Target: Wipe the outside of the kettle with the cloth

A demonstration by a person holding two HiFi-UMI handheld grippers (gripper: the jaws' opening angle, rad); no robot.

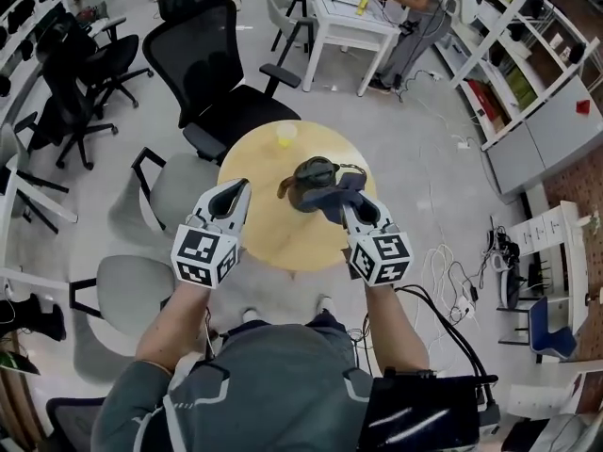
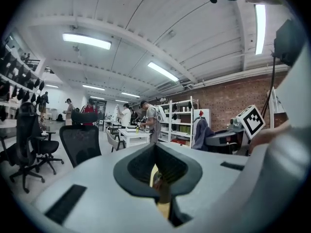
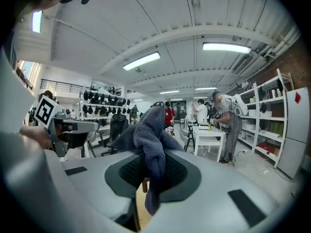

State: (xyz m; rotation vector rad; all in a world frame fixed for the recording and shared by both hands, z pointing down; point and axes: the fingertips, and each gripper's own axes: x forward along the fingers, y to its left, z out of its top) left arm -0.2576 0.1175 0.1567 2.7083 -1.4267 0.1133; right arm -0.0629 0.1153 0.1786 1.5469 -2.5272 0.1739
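A dark kettle [image 1: 313, 172] with a brown handle stands near the middle of the round wooden table [image 1: 273, 234]. A dark blue cloth [image 1: 341, 194] is draped against its right, near side. My right gripper [image 1: 358, 210] is shut on that cloth. In the right gripper view the cloth [image 3: 149, 130] bunches up over the closed jaws of the right gripper [image 3: 153, 168] and hides the kettle. My left gripper [image 1: 236, 196] hovers over the table's left edge, apart from the kettle. In the left gripper view the left gripper [image 2: 158, 171] has its jaws together with nothing between them.
A small yellow cup [image 1: 285, 135] sits at the table's far edge. Black office chairs [image 1: 212, 69] and grey chairs [image 1: 132, 285] ring the table's left and far sides. A person works at a white table [image 1: 349, 17] further back. Shelves [image 1: 528, 73] and floor cables [image 1: 452, 281] lie right.
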